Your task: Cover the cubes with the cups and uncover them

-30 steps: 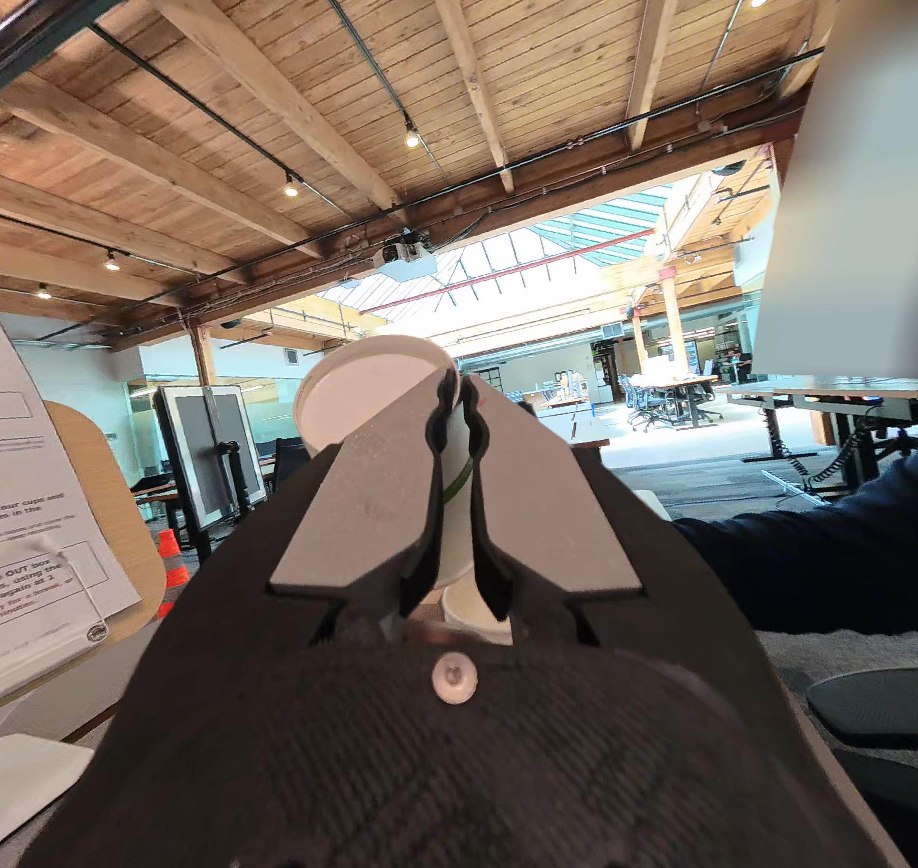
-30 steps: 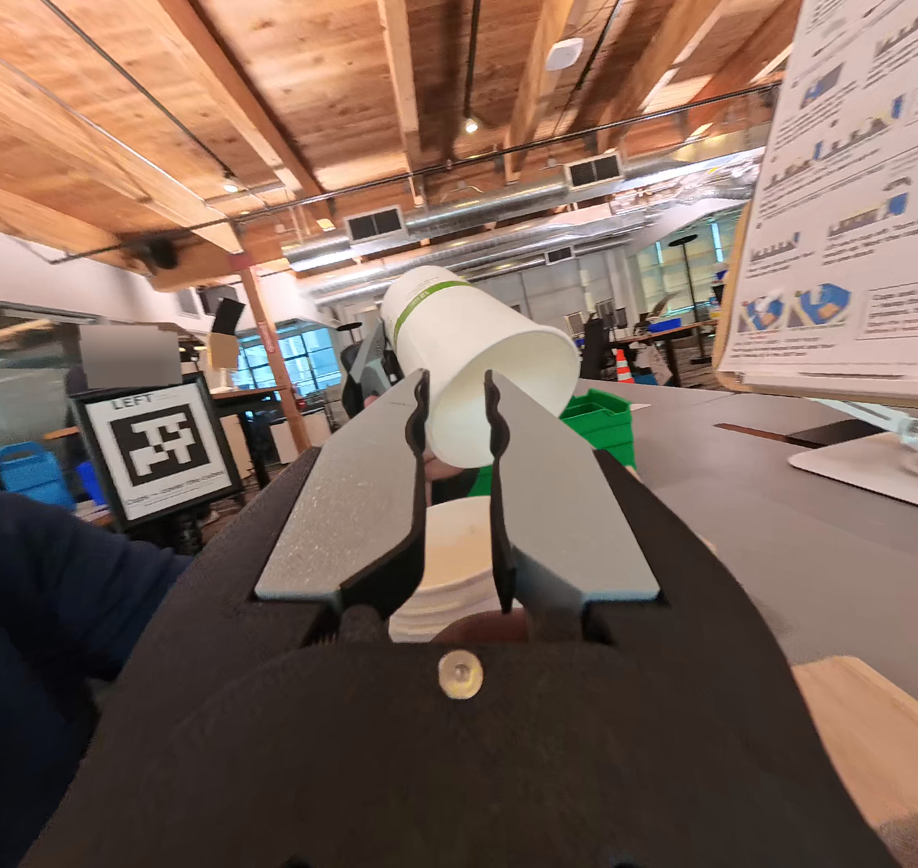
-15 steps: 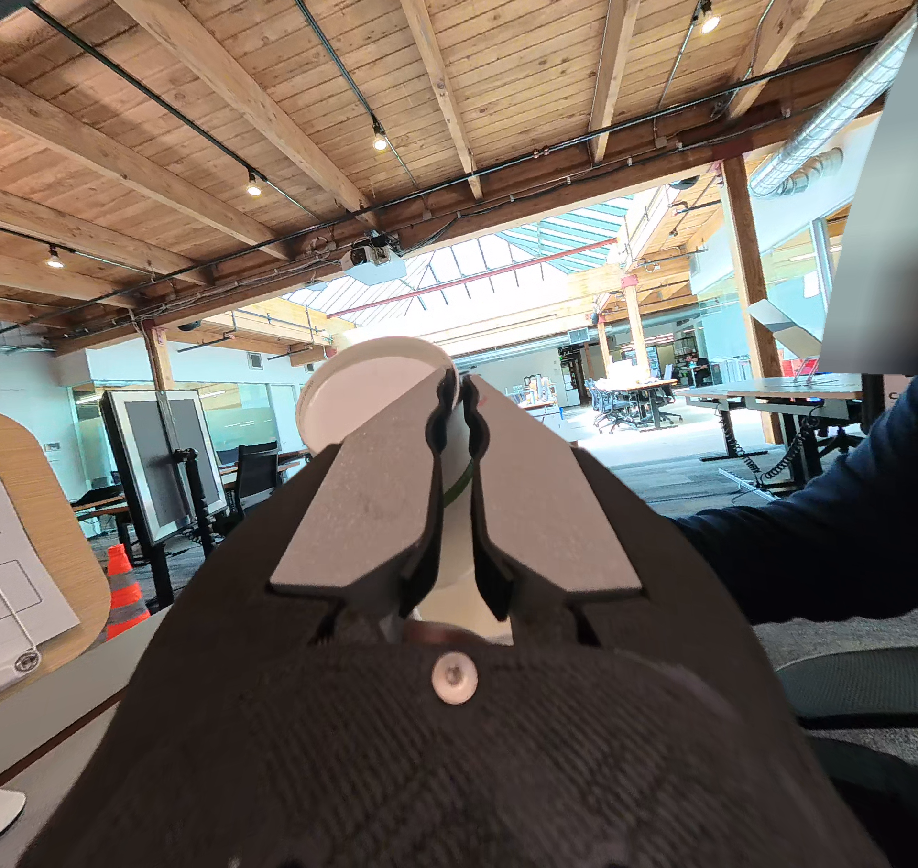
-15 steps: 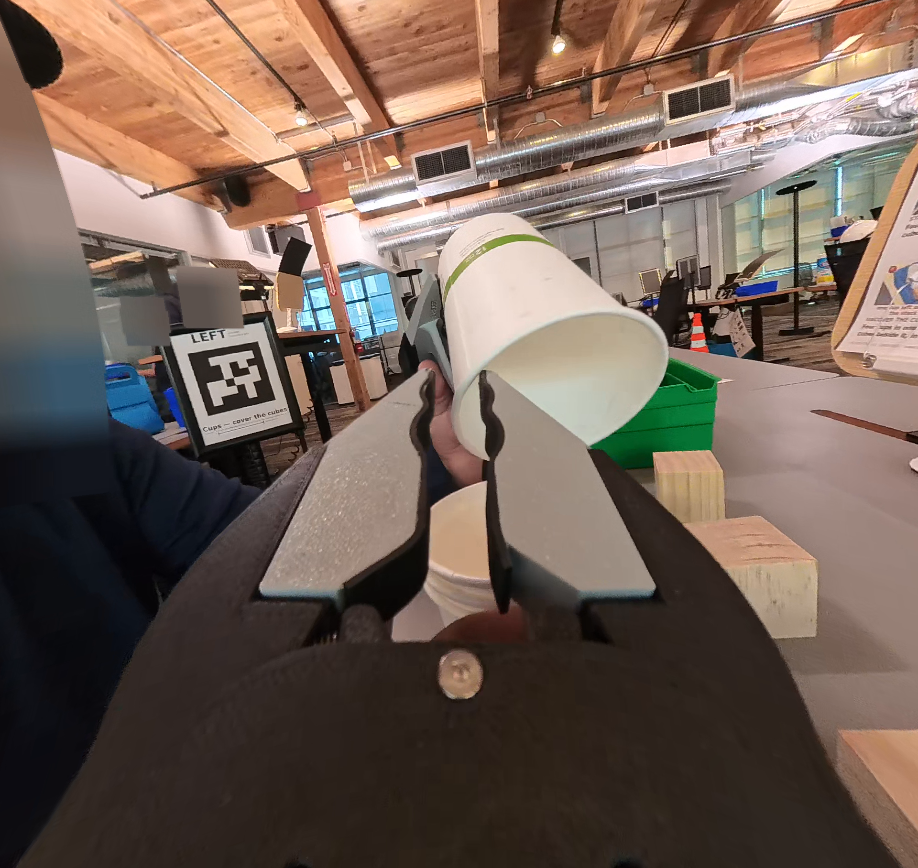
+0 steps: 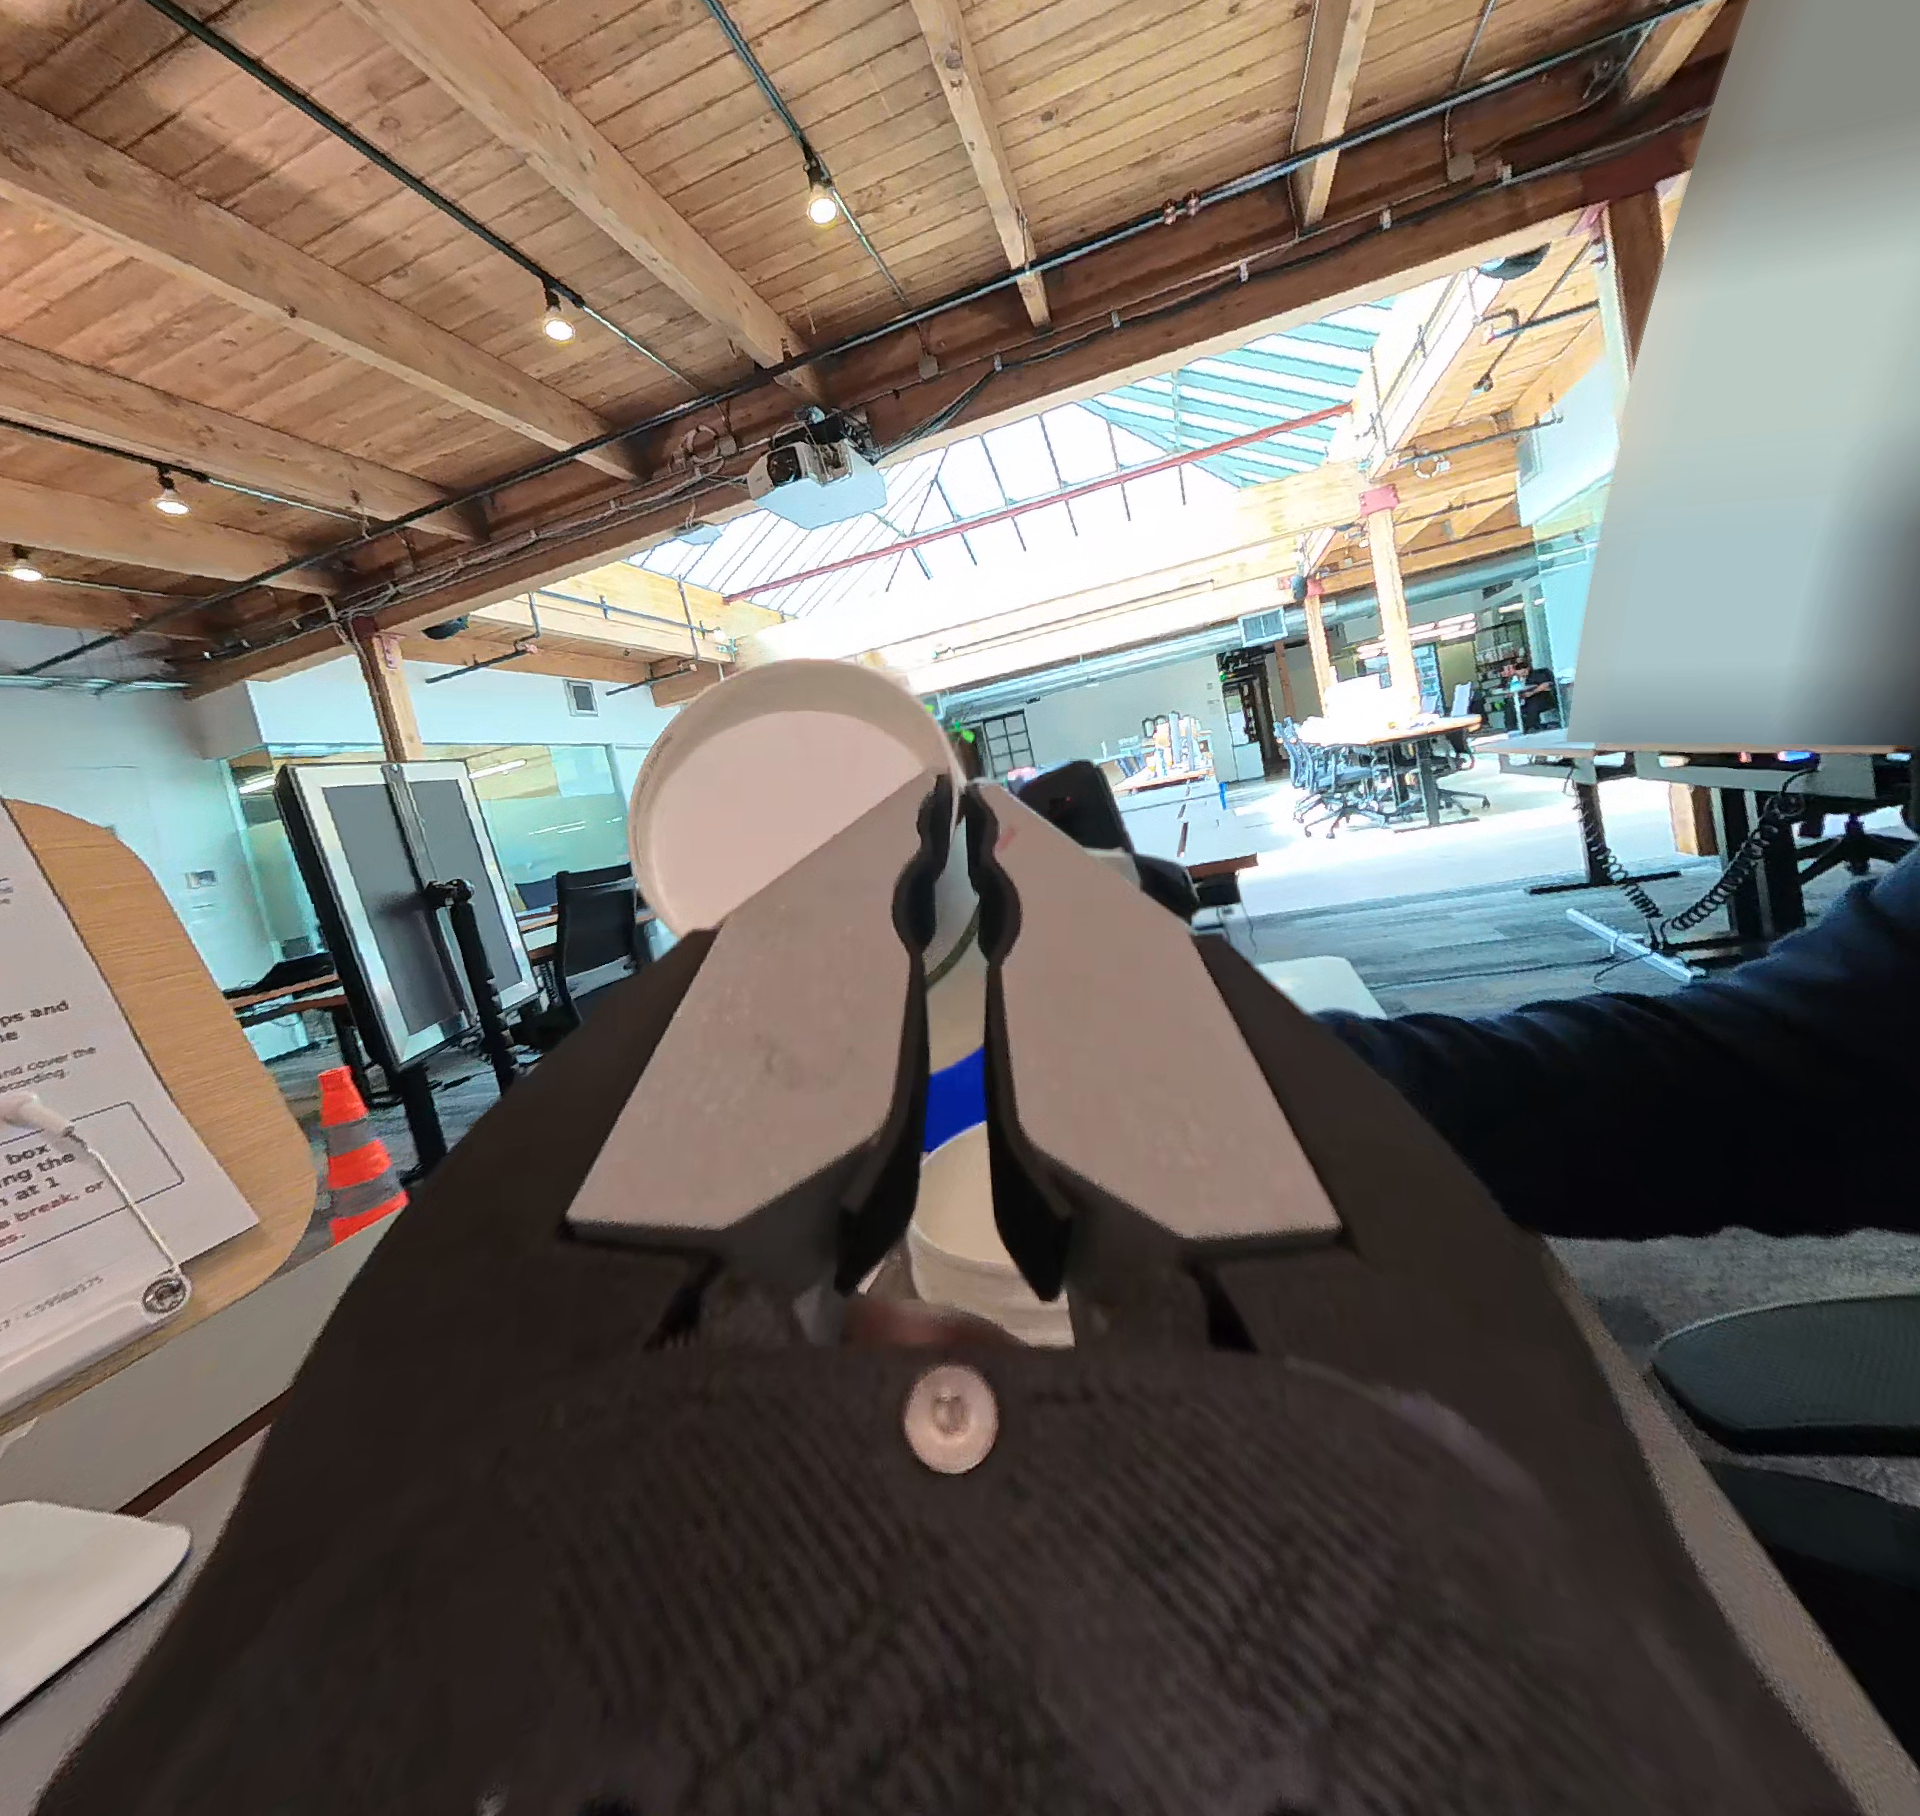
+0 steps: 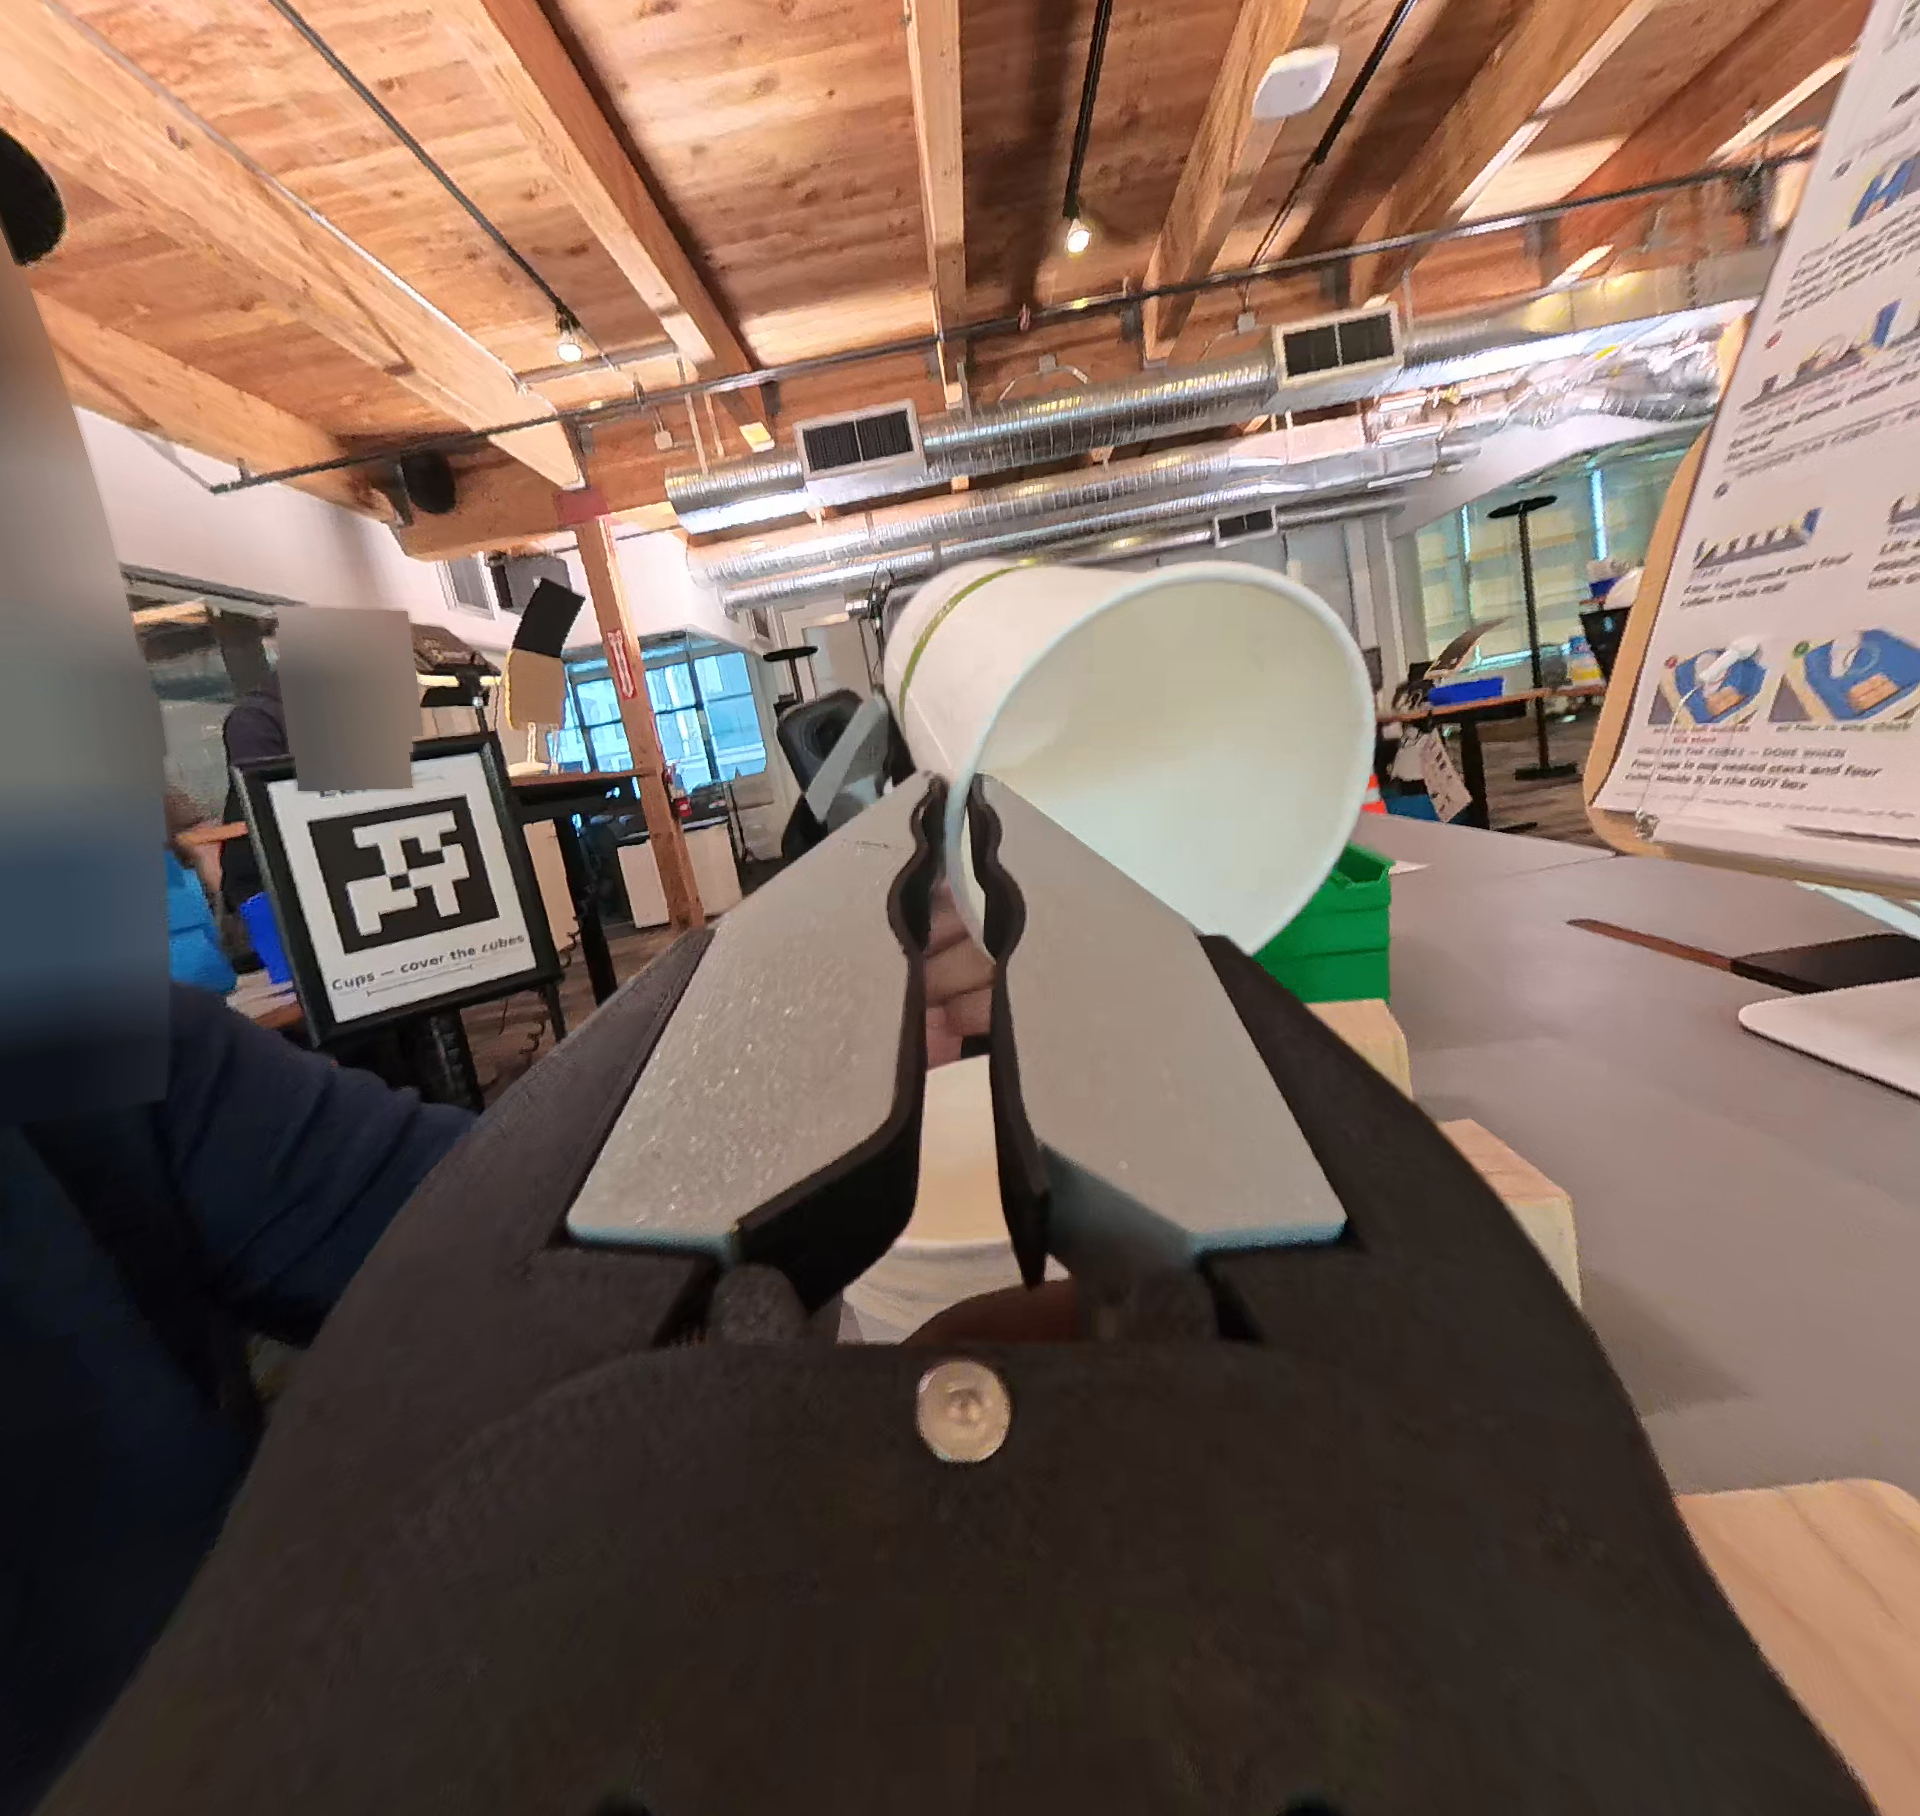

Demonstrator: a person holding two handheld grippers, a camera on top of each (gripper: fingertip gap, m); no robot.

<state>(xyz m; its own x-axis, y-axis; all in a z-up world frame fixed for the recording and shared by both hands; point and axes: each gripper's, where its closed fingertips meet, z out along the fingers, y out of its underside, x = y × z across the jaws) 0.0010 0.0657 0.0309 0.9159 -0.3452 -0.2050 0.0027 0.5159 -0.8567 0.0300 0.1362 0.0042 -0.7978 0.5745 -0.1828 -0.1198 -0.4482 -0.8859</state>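
Right wrist view: right gripper (image 6: pixel 958 810) pinching rim of white paper cup (image 6: pixel 1132 727), left gripper (image 5: pixel 954 800) clamped near its base, long axis tilted, mouth toward table (image 6: pixel 1662 1091).

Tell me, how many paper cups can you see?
2. One white cup is tipped in the air, pinched by the left gripper and right gripper. A second cup sits below it, mostly hidden; more may be nested.

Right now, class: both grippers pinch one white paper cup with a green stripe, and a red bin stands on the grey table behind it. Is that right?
One slip: the bin is green, not red, as the right wrist view shows. The left gripper and right gripper do pinch the white cup above the grey table.
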